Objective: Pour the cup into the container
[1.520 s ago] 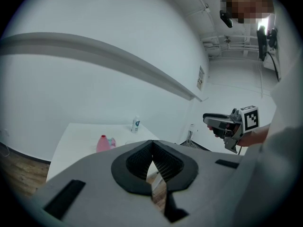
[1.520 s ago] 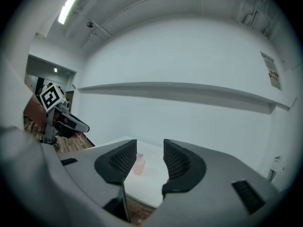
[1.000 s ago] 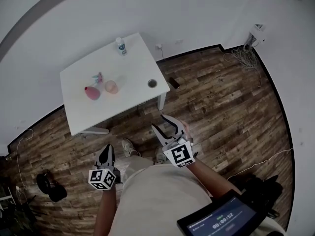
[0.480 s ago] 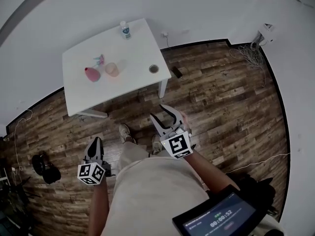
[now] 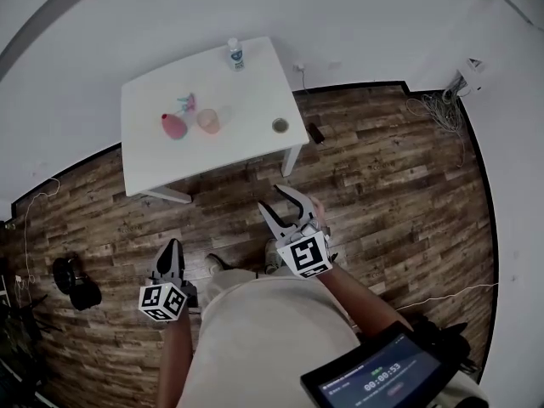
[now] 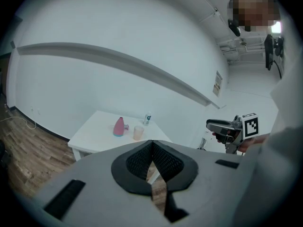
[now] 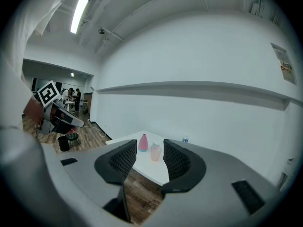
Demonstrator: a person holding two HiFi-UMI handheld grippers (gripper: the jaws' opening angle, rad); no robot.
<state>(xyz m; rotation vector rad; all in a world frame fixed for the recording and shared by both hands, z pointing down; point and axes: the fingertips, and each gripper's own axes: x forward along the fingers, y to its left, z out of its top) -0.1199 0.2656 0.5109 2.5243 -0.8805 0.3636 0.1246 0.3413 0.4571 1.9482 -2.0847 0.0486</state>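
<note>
Both grippers are well short of the surface (image 5: 246, 83), where the cup (image 5: 208, 121) stands upright, straight ahead of the nearer right gripper (image 5: 270, 197), its jaws apart and empty, while the left gripper (image 5: 172, 249) has its jaws together.

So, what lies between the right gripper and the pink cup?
In the head view, only wood floor and bare table lie between the right gripper and the cup.
</note>
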